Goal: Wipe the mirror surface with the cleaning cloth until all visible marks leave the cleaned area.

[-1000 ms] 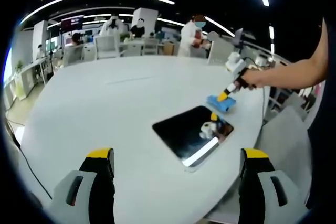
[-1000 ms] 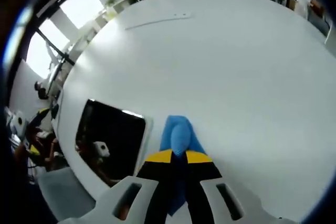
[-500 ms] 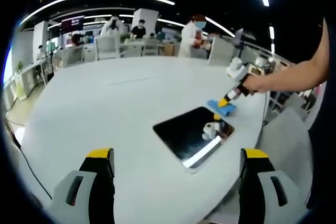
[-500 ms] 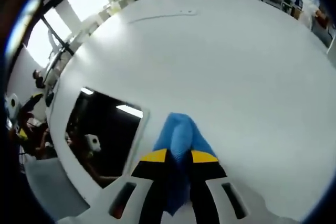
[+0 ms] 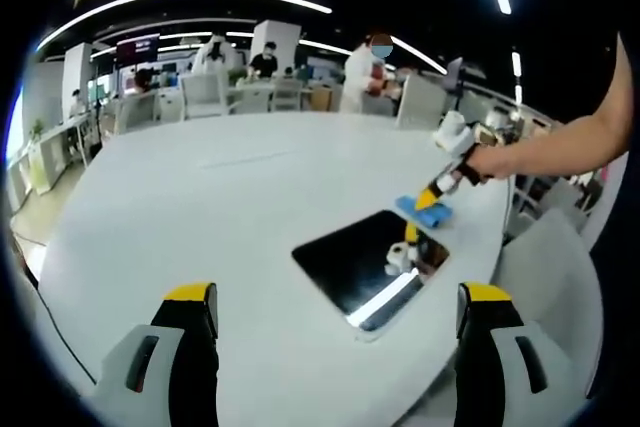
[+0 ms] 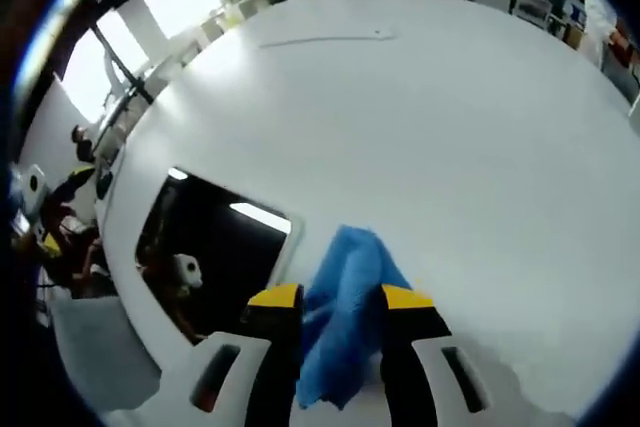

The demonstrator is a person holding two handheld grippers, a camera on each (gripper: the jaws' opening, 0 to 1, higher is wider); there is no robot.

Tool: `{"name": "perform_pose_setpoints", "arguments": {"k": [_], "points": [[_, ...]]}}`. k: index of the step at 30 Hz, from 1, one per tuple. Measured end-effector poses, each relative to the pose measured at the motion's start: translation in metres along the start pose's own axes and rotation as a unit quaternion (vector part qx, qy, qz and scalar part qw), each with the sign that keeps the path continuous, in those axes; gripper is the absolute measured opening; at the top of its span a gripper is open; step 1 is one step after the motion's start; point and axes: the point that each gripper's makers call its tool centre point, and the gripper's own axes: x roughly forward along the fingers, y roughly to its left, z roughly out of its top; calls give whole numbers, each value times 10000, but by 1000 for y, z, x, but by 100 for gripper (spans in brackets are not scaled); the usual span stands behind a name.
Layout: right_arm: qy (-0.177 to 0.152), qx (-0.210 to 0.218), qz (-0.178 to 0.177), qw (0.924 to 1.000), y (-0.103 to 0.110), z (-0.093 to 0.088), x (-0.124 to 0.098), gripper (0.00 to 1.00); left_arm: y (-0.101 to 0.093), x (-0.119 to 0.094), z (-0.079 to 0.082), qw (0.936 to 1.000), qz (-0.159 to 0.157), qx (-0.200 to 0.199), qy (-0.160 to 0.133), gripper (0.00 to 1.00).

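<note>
Mirror (image 5: 362, 265) lies flat on a white table (image 5: 200, 207) in an open office.

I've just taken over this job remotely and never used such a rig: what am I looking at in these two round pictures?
A person holds a two-jaw gripper in each hand, and each carries a fisheye camera looking along its jaws. In the left gripper view, the left gripper hangs open over a white round table, and the right gripper comes in from the right. The right gripper view looks down its own jaws, shut on a blue cleaning cloth. A dark rectangular mirror lies flat on the table just beside the cloth, which is not on the glass.
</note>
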Motion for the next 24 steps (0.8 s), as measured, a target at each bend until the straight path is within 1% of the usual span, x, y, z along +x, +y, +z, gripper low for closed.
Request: {"name": "perform_pose_setpoints", "arguments": {"k": [1, 3, 4, 5, 6, 7, 8, 9, 10, 11, 12, 13, 16, 18, 20, 22, 24], "points": [[-86, -53, 73, 9999, 1, 3, -5, 33, 0, 0, 0, 10000, 9, -17, -1, 100], [-487, -311, 516, 9970, 11, 14, -15, 41, -2, -1, -1, 10000, 20, -21, 9, 100], [-550, -222, 676, 9960, 15, 14, -23, 46, -3, -2, 0, 10000, 19, -15, -2, 100], [-564, -215, 624, 9962, 12, 14, -28, 53, -3, -2, 0, 10000, 18, -7, -5, 100], [-813, -502, 799, 9922, 16, 20, -35, 59, -3, -2, 0, 10000, 37, 21, -8, 100], [-991, -615, 818, 9898, 16, 22, -40, 64, -2, -3, -1, 10000, 59, 23, -13, 100], [-1057, -648, 737, 9895, 12, 21, -43, 71, -1, -3, -2, 10000, 74, -6, -16, 100], [-1155, -746, 657, 9883, 8, 17, -48, 74, -1, -3, -3, 10000, 75, -18, -10, 100], [-1221, -837, 677, 9867, 7, 14, -51, 77, -3, -4, -5, 10000, 72, -14, -2, 100], [-1208, -881, 646, 9866, 5, 5, -53, 82, -5, -4, -5, 10000, 73, -2, 3, 100], [-1231, -971, 636, 9856, 4, 0, -54, 85, -6, -4, -6, 10000, 71, 6, -5, 100], [-1271, -1080, 645, 9839, 4, -7, -56, 88, -6, -4, -8, 10000, 66, 8, -7, 100], [-1305, -1229, 656, 9816, 5, -24, -61, 94, -4, -4, -11, 9999, 102, 13, 1, 100], [-1372, -1450, 597, 9781, 6, -33, -65, 96, -4, -4, -12, 9999, 145, 33, -4, 100], [-1383, -1560, 576, 9763, 6, -41, -68, 98, -5, -6, -11, 9998, 180, 18, -58, 100], [-1409, -1620, 512, 9753, 6, -49, -71, 99, -7, -6, -11, 9998, 186, 7, -95, 100], [-1531, -1548, 435, 9750, 3, -51, -76, 100, -8, -5, -14, 9998, 194, 13, -97, 100]]}}
